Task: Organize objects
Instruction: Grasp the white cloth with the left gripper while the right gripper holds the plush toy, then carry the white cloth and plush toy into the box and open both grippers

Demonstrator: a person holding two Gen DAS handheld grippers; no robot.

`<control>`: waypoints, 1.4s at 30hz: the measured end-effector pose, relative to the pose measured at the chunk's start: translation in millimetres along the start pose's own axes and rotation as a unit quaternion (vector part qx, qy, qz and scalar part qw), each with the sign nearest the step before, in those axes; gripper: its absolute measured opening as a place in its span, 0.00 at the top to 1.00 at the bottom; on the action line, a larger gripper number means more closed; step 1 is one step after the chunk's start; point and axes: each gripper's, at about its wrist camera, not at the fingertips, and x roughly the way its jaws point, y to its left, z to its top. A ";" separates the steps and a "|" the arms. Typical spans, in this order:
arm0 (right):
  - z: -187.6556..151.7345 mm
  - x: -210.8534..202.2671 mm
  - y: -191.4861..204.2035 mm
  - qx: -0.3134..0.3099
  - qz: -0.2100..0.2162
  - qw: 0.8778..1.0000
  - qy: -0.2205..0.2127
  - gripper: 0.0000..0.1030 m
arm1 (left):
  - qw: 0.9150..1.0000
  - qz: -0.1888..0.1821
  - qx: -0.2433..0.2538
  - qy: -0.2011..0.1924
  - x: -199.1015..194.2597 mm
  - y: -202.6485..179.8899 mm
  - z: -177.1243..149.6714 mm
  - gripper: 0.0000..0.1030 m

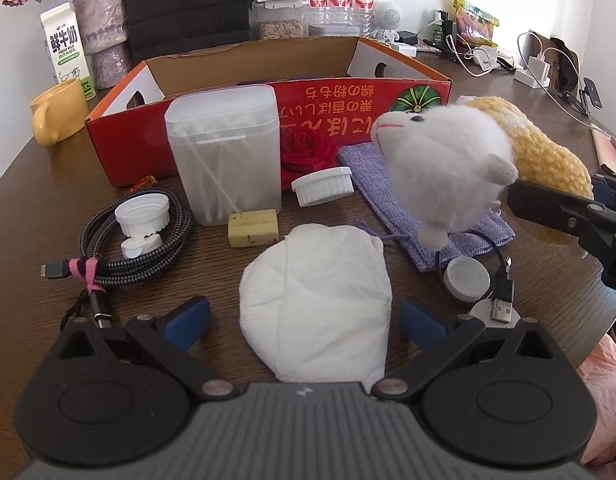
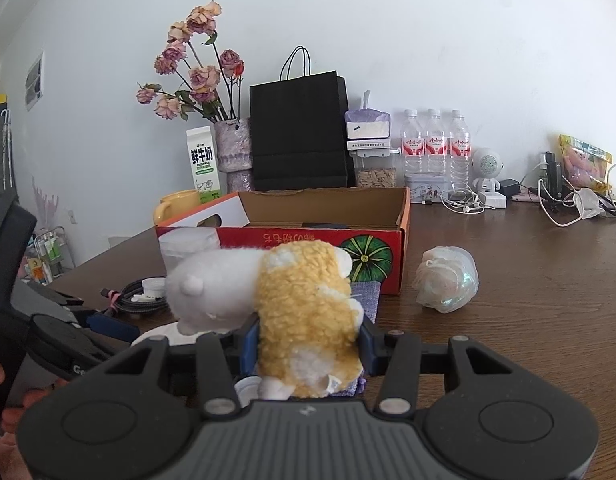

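My right gripper [image 2: 308,344] is shut on a white and yellow plush sheep [image 2: 304,308] and holds it above the table; it also shows in the left wrist view [image 1: 448,160] at right. My left gripper [image 1: 304,320] is open, its blue fingers either side of a crumpled white tissue [image 1: 320,304] on the table. An open red cardboard box [image 1: 228,92] stands behind, also in the right wrist view [image 2: 328,236]. Before it stand a clear cotton-swab container [image 1: 228,152], a red rose [image 1: 304,148], a white lid [image 1: 324,184], a purple pouch [image 1: 388,184] and a yellow block [image 1: 253,227].
A coiled braided cable [image 1: 148,248] with white caps [image 1: 142,216] lies left. A white puck with a USB cable [image 1: 468,280] lies right. A yellow mug [image 1: 56,112], milk carton [image 1: 66,48], vase, black bag [image 2: 300,132] and bottles [image 2: 436,144] line the back. A wrapped plastic ball [image 2: 448,280] lies right.
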 end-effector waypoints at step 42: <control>42.1 0.7 23.4 -0.028 0.004 0.999 -0.037 0.55 | 0.987 0.023 -0.042 -0.154 -74.3 26.4 14.6 0.46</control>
